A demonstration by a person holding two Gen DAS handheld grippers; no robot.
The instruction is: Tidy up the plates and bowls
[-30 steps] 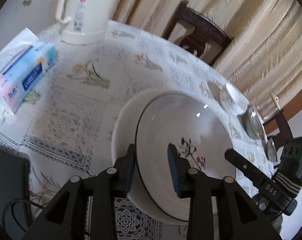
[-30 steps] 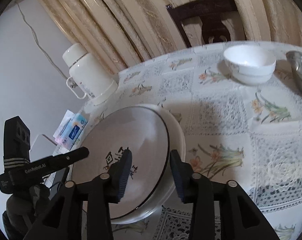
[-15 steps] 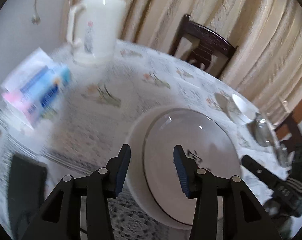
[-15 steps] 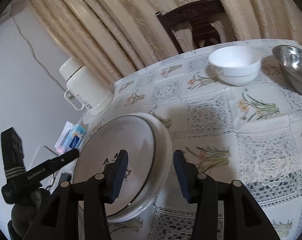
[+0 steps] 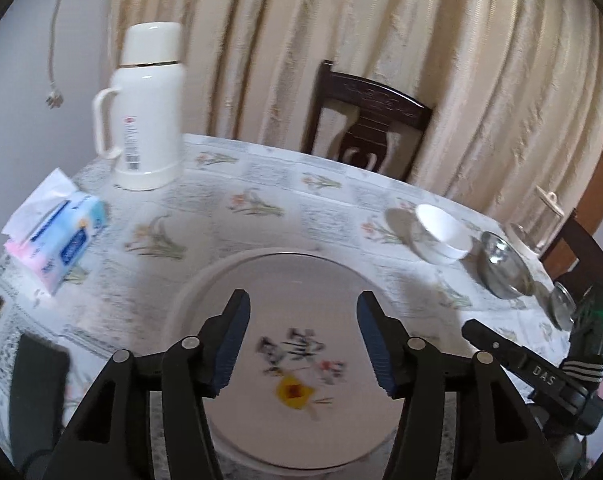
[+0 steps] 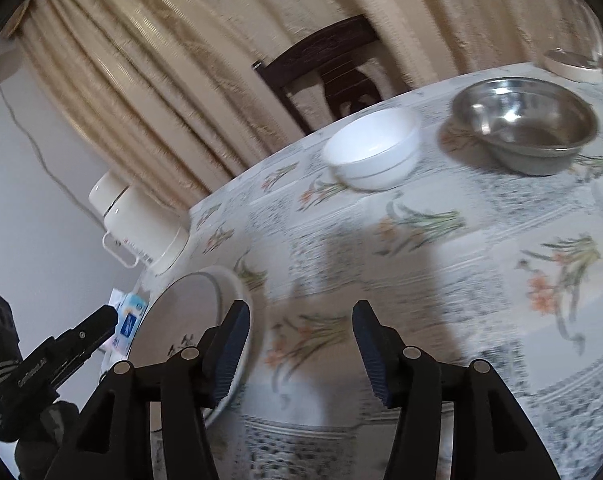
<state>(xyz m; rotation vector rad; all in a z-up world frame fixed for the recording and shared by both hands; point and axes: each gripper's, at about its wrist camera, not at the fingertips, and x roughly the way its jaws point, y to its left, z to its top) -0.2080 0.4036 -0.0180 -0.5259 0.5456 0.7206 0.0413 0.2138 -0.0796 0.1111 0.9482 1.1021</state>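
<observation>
The painted plate (image 5: 293, 344) sits nested on a bigger white plate (image 5: 189, 300), so that stack looks sorted. The white bowl (image 6: 371, 148) is just left of the steel bowl (image 6: 525, 124), far side from the plates. Both the left gripper (image 5: 299, 340) and right gripper (image 6: 299, 340) have jaws wide apart, holding nothing. I'd go for the white bowl rim, straight down, slowly.

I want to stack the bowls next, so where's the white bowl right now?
The white bowl sits far across the table in the right wrist view, just left of the steel bowl and in front of the dark chair.

Left tongs (image 5: 301, 344) gape wide, empty; right tongs (image 6: 299, 344) likewise.
</observation>
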